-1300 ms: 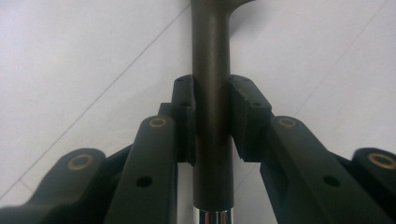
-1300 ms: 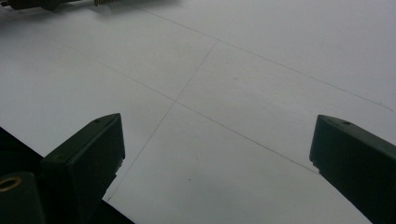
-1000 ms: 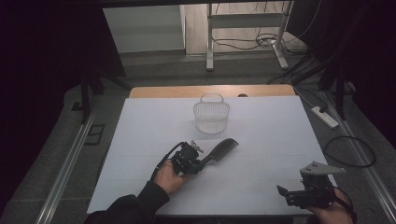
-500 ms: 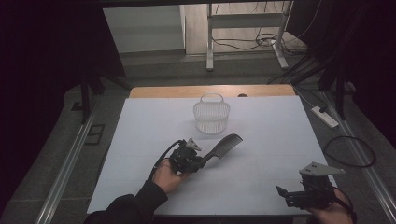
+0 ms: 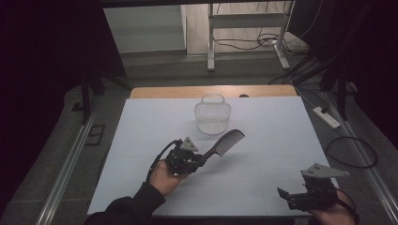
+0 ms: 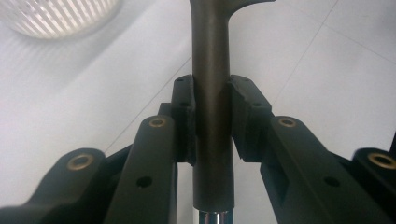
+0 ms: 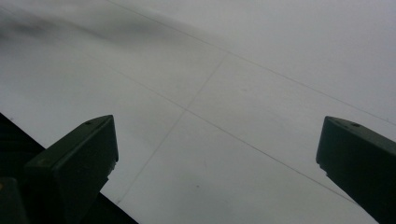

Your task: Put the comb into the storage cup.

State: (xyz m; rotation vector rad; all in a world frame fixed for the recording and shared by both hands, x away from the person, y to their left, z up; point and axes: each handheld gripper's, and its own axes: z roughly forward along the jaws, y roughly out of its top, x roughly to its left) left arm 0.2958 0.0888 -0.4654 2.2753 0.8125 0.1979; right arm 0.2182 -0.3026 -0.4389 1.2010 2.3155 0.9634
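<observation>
My left gripper (image 5: pixel 199 161) is shut on the handle of a dark comb (image 5: pixel 226 142), which sticks out up and to the right above the white table (image 5: pixel 263 122). In the left gripper view both pads clamp the comb's handle (image 6: pixel 211 93), and the gripper (image 6: pixel 211 119) points toward the basket (image 6: pixel 56 16). The white slatted basket (image 5: pixel 212 115) stands upright just beyond the comb's toothed head. My right gripper (image 5: pixel 285 196) rests low at the table's front right corner. In the right gripper view its gripper (image 7: pixel 217 149) stands wide open over bare table.
The table's wooden far edge (image 5: pixel 187 92) lies behind the basket. Beyond the table, on the floor, stand a metal frame (image 5: pixel 244 33) with loose cables and a power strip (image 5: pixel 326 117) at the right. Dark stands flank both sides.
My left hand has lifted the comb and carried it up and toward the basket. Its head now sits higher and nearer the basket. The right gripper has kept still.
</observation>
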